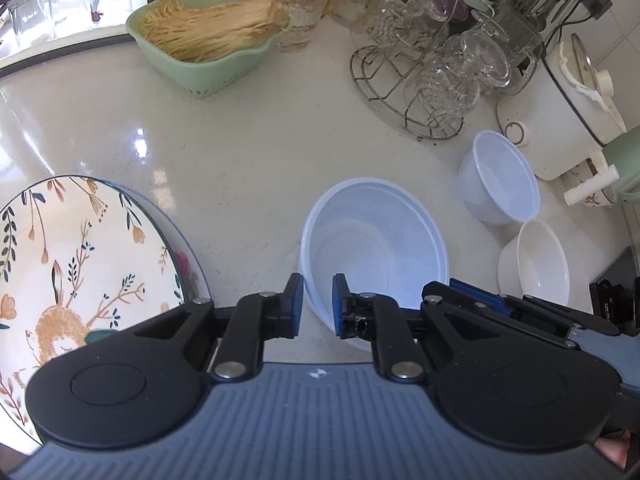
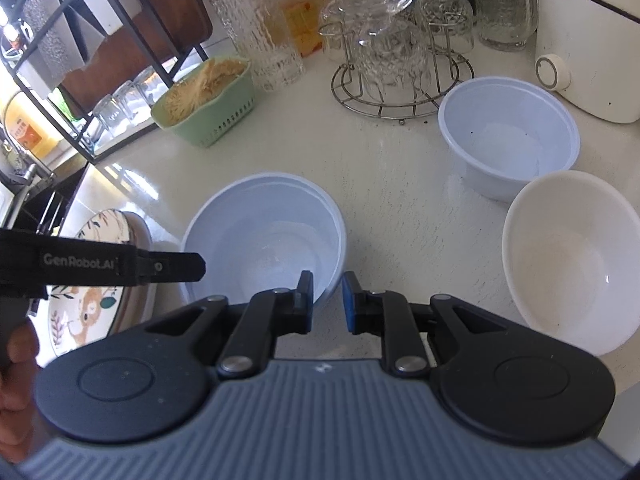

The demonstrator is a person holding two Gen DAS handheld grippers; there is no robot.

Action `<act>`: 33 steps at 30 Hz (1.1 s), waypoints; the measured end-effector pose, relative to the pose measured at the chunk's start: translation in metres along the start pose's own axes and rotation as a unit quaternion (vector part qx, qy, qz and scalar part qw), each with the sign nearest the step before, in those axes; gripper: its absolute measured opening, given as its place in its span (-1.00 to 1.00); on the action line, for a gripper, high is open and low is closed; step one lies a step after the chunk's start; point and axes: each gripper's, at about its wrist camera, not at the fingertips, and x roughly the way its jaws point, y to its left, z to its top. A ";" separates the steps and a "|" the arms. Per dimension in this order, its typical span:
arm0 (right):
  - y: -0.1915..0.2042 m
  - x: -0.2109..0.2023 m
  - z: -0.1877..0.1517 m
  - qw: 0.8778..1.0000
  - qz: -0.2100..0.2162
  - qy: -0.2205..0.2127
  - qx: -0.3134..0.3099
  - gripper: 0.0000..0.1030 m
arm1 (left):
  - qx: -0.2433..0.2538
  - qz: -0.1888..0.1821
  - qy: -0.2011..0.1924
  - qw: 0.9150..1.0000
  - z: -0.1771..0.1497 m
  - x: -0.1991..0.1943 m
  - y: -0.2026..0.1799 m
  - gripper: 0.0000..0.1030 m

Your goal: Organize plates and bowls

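On the desk [image 1: 248,152] the floral plates [image 1: 80,264] lie stacked to the left of the left tool [image 1: 316,304], so the plates look gathered. The large pale-blue bowl [image 1: 376,240] sits dead ahead with both tools clamped on its near rim: the left tool's pads pinch the wall at its left, the right tool [image 2: 327,302] at its right, each nearly together. Still loose, I judge, are the smaller blue bowl [image 2: 508,136] and the white bowl [image 2: 568,264], ahead and right of the right tool, not yet nested.
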 end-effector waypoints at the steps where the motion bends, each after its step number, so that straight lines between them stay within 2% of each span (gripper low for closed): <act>1: 0.000 0.000 0.000 1.000 0.001 0.000 -0.001 -0.62 | -0.002 0.001 0.001 1.000 0.000 0.001 0.000 -0.68; 5: 0.001 0.000 0.000 1.000 0.004 0.003 0.000 -0.62 | -0.009 0.001 0.004 1.000 0.000 0.002 0.003 -0.68; 7: 0.002 0.000 0.001 1.000 0.006 0.003 0.003 -0.62 | -0.014 0.006 0.004 1.000 0.000 0.001 0.006 -0.51; 9: 0.003 -0.001 0.002 1.000 0.000 0.001 0.001 -0.59 | -0.020 0.013 -0.002 1.000 0.001 -0.003 0.008 -0.21; 10: 0.002 -0.002 0.003 1.000 -0.001 -0.002 0.000 -0.55 | -0.020 0.014 -0.007 1.000 0.001 -0.005 0.008 -0.19; 12: 0.001 -0.004 0.004 1.000 -0.001 -0.008 0.003 -0.31 | -0.020 0.015 -0.010 1.000 0.002 -0.008 0.009 -0.17; 13: 0.001 -0.005 0.004 1.000 -0.002 -0.011 0.004 -0.28 | -0.019 0.015 -0.012 1.000 0.002 -0.009 0.009 -0.17; 20: 0.001 -0.025 0.007 0.999 -0.007 -0.038 0.002 -0.28 | -0.009 0.019 -0.039 0.999 0.005 -0.032 0.003 -0.17; 23: 0.002 -0.037 0.008 0.999 -0.009 -0.051 -0.002 -0.29 | 0.003 0.034 -0.046 0.998 0.006 -0.043 -0.003 -0.17; 33: 0.005 -0.074 0.009 0.996 -0.009 -0.086 -0.008 -0.29 | 0.007 0.033 -0.086 0.996 0.001 -0.087 -0.013 -0.17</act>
